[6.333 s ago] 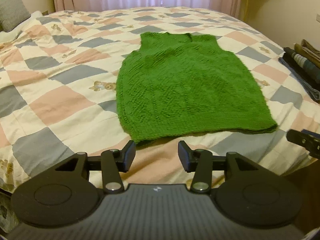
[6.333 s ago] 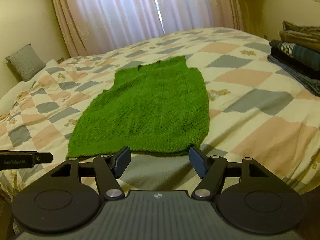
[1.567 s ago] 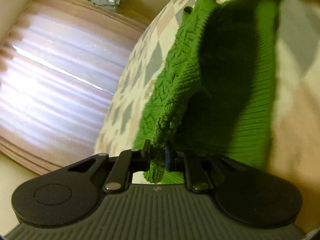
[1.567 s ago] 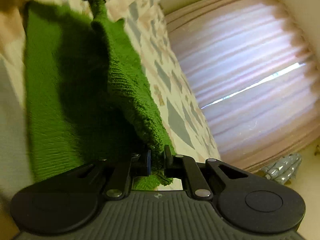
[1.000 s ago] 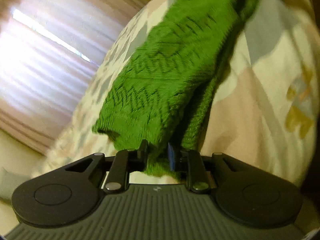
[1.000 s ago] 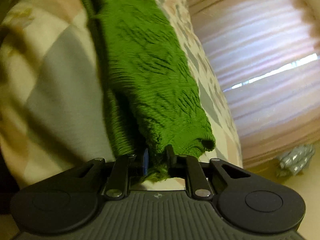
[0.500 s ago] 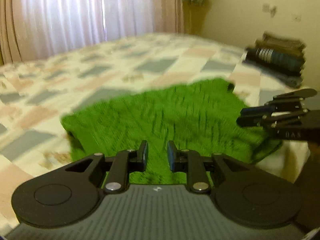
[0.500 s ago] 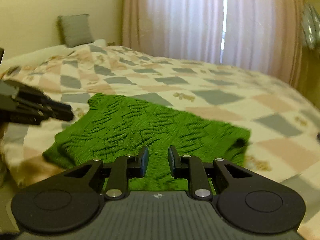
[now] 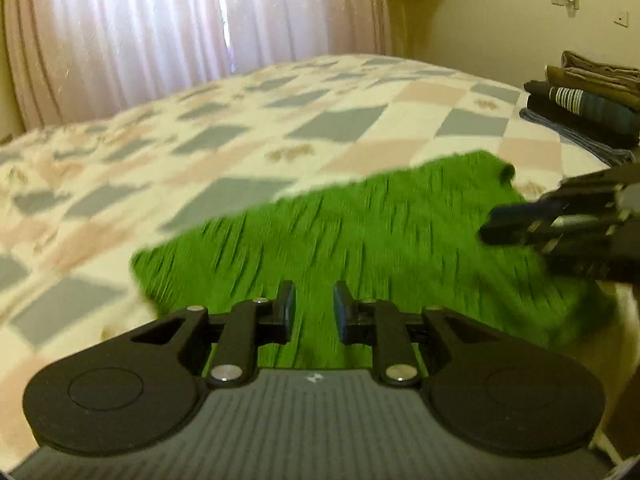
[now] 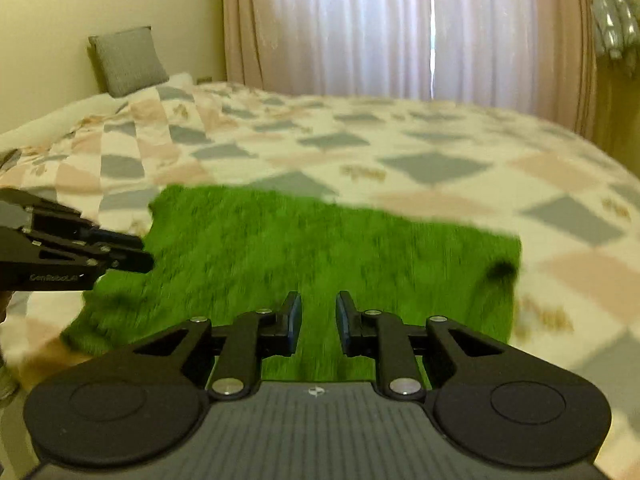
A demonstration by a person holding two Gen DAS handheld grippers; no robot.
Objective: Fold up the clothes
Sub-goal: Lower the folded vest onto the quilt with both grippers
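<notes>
A green knitted vest lies folded in half on the checked quilt, near the bed's front edge; it also shows in the right wrist view. My left gripper hovers just above its near edge, jaws a little apart and empty. My right gripper hovers over the vest's near edge too, jaws a little apart and empty. Each gripper shows in the other's view: the right one at the vest's right side, the left one at its left side. Both views are motion-blurred.
A stack of folded dark clothes sits at the bed's right edge. A grey pillow leans on the wall at the bed's head. Curtains hang behind the bed. The quilt beyond the vest is bare.
Both grippers lifted the vest's hem, carried it over onto the rest of the vest, then let go. Both views now stand level, drawn back a little, with the jaws slightly wider.
</notes>
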